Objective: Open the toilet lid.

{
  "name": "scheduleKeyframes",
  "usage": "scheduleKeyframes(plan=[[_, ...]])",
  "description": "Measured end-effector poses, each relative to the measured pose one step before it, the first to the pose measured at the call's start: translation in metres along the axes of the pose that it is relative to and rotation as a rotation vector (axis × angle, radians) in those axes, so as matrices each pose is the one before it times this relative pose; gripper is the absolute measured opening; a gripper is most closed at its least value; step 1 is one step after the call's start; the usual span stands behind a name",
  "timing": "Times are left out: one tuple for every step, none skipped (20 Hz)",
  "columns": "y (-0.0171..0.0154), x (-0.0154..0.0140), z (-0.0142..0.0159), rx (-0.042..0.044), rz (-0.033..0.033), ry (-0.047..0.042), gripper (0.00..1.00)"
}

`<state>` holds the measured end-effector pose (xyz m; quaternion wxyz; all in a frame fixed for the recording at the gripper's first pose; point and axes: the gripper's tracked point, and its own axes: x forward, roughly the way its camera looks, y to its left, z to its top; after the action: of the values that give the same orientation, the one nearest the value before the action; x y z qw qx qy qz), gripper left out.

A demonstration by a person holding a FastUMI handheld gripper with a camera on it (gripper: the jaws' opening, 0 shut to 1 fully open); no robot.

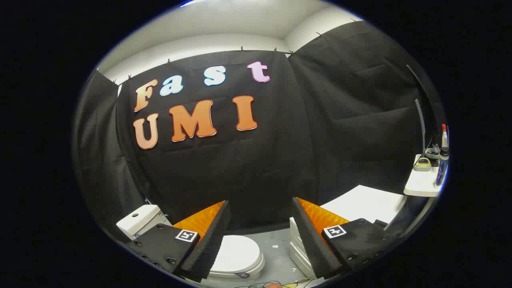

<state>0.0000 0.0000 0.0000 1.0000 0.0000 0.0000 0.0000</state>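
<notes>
A white toilet stands low on the floor, below and beyond my fingers. Its lid (pixel 237 253) lies flat and closed over the bowl, partly hidden behind my left finger (pixel 208 240). The white cistern (pixel 138 220) rises behind it to the left, against the black cloth wall. My gripper (pixel 260 208) is held high above the toilet and points at the wall. Its fingers are spread wide with nothing between them, well apart from the lid.
A white drawer cabinet (pixel 298 244) stands to the right of the toilet, behind my right finger, with a white top surface (pixel 364 204). A white shelf (pixel 422 184) at the far right carries a spray bottle (pixel 443 160) and small items. Cables lie on the grey floor (pixel 276 256).
</notes>
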Motion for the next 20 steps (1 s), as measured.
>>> scheduleKeyframes(plan=[[0.00108, 0.00238, -0.00193, -0.00151, -0.00235, 0.00456, 0.98], [0.00241, 0.00045, -0.0027, -0.00495, 0.0058, 0.00692, 0.98], [0.00283, 0.00039, -0.00215, -0.00683, 0.00628, 0.00369, 0.98], [0.00063, 0.00071, -0.00061, -0.00791, 0.00176, 0.00099, 0.98], [0.00006, 0.00044, 0.00021, -0.00752, -0.00152, -0.00145, 0.98], [-0.00094, -0.0008, -0.00112, -0.00463, -0.00184, -0.00034, 0.98], [-0.00076, 0.0004, -0.00199, -0.0001, -0.00047, 0.00264, 0.98], [0.00024, 0.00101, -0.00082, 0.00329, 0.00013, 0.00538, 0.98], [-0.00077, 0.00084, -0.00227, 0.00549, 0.00007, 0.00588, 0.98], [-0.00119, 0.0016, -0.00159, 0.00648, -0.00145, 0.00609, 0.98], [-0.00045, 0.00142, -0.00066, 0.00606, -0.00097, 0.00381, 0.98], [-0.00063, 0.00007, -0.0003, 0.00403, -0.00016, 0.00212, 0.98], [-0.00029, 0.00113, -0.00129, 0.00213, -0.00053, 0.00161, 0.98], [0.00043, -0.00082, 0.00164, 0.00122, 0.00029, -0.00127, 0.98], [0.00003, 0.00064, -0.0002, 0.00026, 0.00056, -0.00193, 0.98], [-0.00097, -0.00044, -0.00019, 0.00037, -0.00028, -0.00085, 0.98], [-0.00005, 0.00117, -0.00046, 0.00179, 0.00013, -0.00016, 0.98], [0.00127, 0.00117, -0.00106, 0.00335, 0.00293, 0.00093, 0.98], [0.00156, 0.00214, -0.0015, 0.00509, 0.00489, 0.00327, 0.98], [0.00157, 0.00252, -0.00438, 0.00522, 0.00817, 0.00346, 0.98]])
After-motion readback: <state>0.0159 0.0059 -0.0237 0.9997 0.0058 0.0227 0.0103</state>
